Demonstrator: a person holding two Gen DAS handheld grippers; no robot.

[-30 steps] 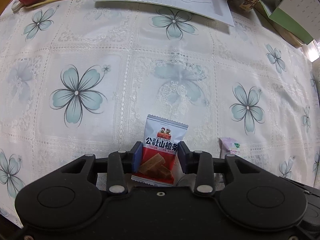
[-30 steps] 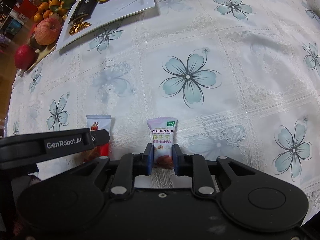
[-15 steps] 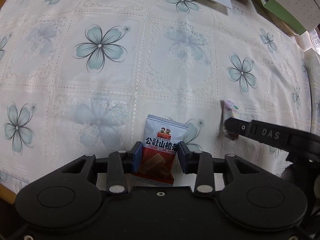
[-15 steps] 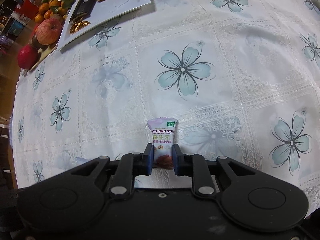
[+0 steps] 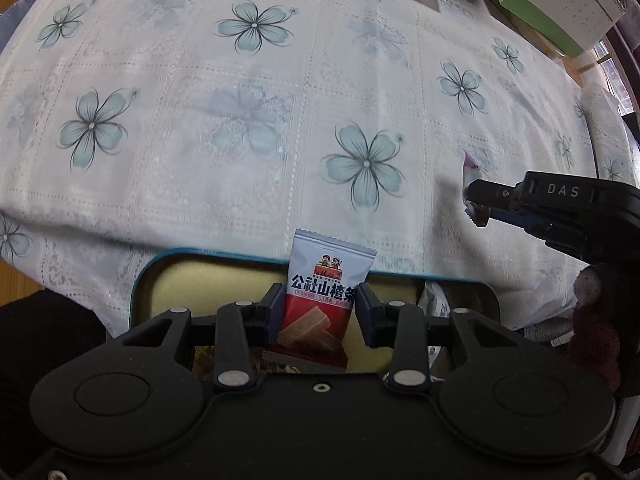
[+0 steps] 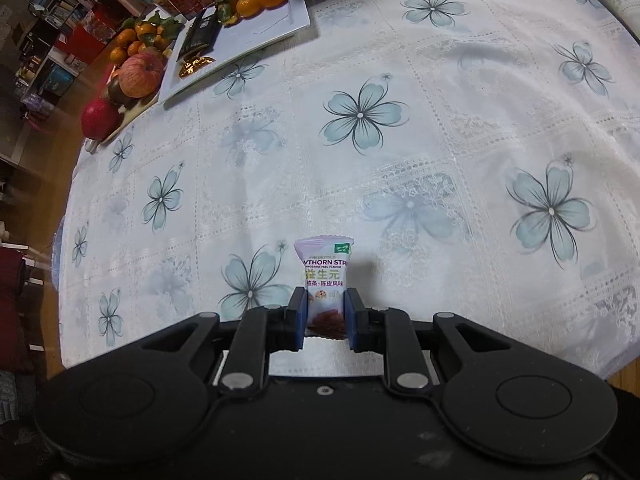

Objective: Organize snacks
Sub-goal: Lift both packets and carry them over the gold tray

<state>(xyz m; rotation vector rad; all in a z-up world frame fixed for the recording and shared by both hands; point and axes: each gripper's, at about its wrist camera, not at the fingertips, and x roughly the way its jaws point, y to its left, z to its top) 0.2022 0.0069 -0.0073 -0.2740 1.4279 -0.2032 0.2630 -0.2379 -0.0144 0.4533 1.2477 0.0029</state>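
My left gripper (image 5: 318, 310) is shut on a white and red hawthorn snack packet (image 5: 322, 292) and holds it over a teal-rimmed tin (image 5: 224, 257) with a yellow inside, below the table's near edge. My right gripper (image 6: 326, 314) is shut on a small purple hawthorn strip packet (image 6: 325, 276) and holds it above the flowered tablecloth (image 6: 400, 152). In the left wrist view the right gripper (image 5: 480, 200) shows at the right with the purple packet (image 5: 469, 178) in it.
A white tray (image 6: 260, 28) with tangerines and dark packets and a fruit plate with an apple (image 6: 138, 76) stand at the far left. A green box with a calendar (image 5: 560, 8) stands at the far right. Other wrappers lie in the tin.
Both grippers have pulled back toward the near table edge with their packets. The left one has come over the teal tin, which was out of view before.
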